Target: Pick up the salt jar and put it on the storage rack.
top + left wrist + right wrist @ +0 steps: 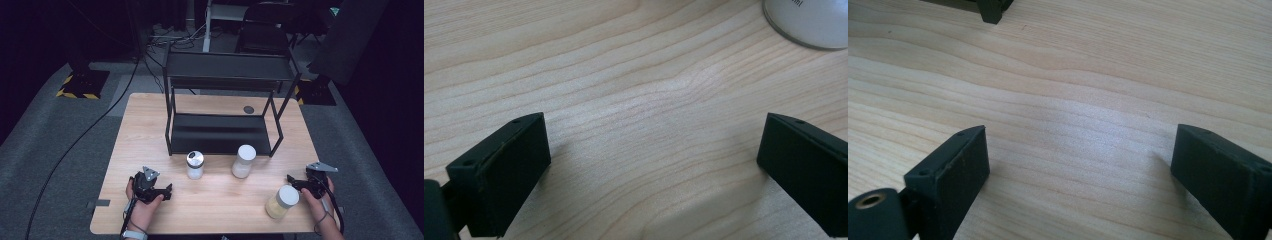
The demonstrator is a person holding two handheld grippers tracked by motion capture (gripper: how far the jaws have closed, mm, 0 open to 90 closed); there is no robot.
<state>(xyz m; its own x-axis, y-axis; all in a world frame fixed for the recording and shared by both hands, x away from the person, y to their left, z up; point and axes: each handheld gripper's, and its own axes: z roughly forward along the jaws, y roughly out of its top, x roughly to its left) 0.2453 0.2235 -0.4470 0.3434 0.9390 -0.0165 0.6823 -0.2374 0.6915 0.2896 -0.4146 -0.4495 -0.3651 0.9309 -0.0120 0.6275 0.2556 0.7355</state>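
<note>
High view: both tongs, left [159, 191] and right [296, 183], rest released and empty on the worktop [220, 200]. The nearest jar [282, 201], probably grain-filled, stands just beside the right tongs; approach level, straddling it squarely.

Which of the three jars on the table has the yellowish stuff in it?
The jar nearest the right claw, at the table's front right. The other two, in front of the rack, look white.

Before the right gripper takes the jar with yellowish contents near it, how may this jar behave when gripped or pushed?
The jar with yellowish contents looks filled, so probably heavy for its size. Its smooth round wall may slip, and it could roll if tipped. Standing upright, taller than wide, a high push may topple it.
</note>
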